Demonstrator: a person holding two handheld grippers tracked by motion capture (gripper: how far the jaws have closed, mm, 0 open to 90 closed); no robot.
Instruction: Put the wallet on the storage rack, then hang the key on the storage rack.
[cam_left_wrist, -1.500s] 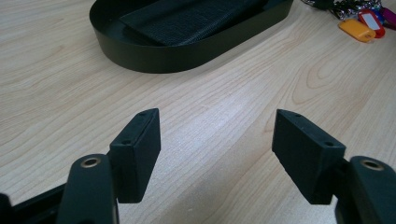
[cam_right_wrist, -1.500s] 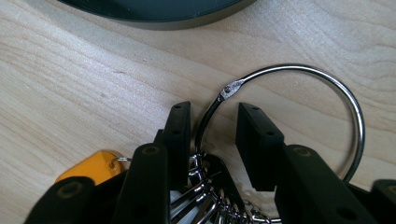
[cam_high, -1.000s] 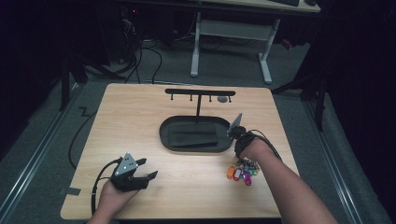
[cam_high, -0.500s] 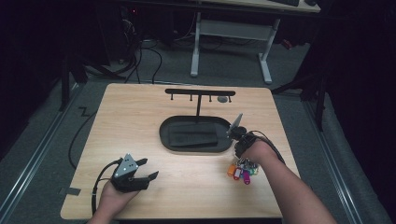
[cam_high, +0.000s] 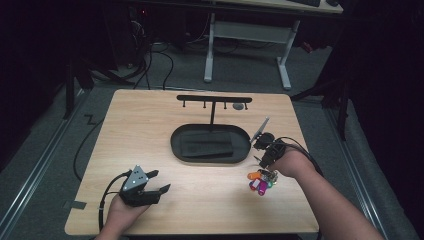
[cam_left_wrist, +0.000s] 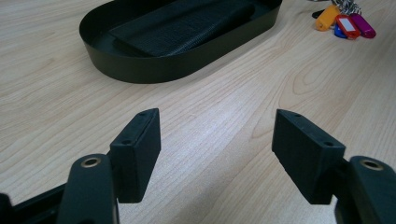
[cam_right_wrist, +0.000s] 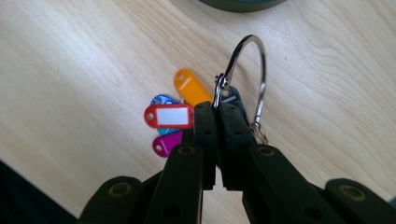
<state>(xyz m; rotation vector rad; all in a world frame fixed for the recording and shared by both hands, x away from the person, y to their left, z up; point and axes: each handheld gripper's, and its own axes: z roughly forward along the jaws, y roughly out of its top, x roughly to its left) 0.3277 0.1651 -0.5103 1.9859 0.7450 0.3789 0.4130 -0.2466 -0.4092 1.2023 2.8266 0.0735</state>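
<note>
Two grippers are being catalogued on a pale wooden table (cam_high: 150, 130).

Item one: the right gripper (cam_right_wrist: 216, 112), at the right side of the table, is being held with its jaws pressed together on a silver metal key ring (cam_right_wrist: 252, 70). Coloured plastic key tags (cam_right_wrist: 175, 114) in orange, red, blue and magenta are being carried on that ring. In the high view the tags (cam_high: 260, 181) are being dangled at, or just above, the table, near the right end of a black oval tray (cam_high: 177, 150); whether they are touching the wood cannot be told.

Item two: the left gripper (cam_left_wrist: 217, 135), at the near left, is being held with its jaws spread and nothing between them, well apart from the bunch.

Item three: a black T-shaped hook rack (cam_high: 214, 98) is being borne at the far side of the tray, with small pegs under its bar.

Risk, as judged: the ring is being pinched only at the thin wire by the jaw tips, so it is likely to be swivelled or slipped loose by the swinging weight of the tags. On a move towards the rack, the tags may be snagged on the tray rim, or a peg may be missed by the tilted ring.
</note>
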